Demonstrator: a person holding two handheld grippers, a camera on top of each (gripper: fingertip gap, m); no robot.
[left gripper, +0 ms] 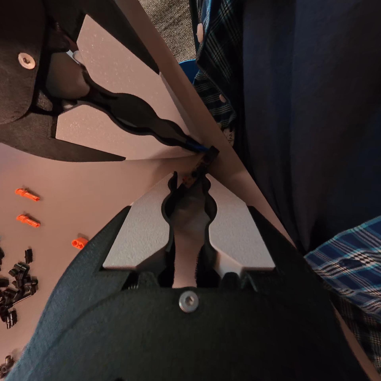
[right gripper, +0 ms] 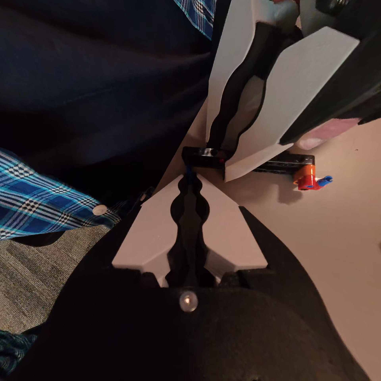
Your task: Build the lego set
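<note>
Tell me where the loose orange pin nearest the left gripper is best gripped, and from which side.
Grip the orange pin across its short barrel, coming from above: it lies flat on the table, apart from the other pieces, with both long sides apparently free.

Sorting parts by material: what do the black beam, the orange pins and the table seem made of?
Black beam: glossy hard plastic, going by the sharp highlight on its holes. Orange pins: smooth moulded plastic, uniform colour. Table: matt, pale laminate or painted board, probably; no grain shows.
</note>
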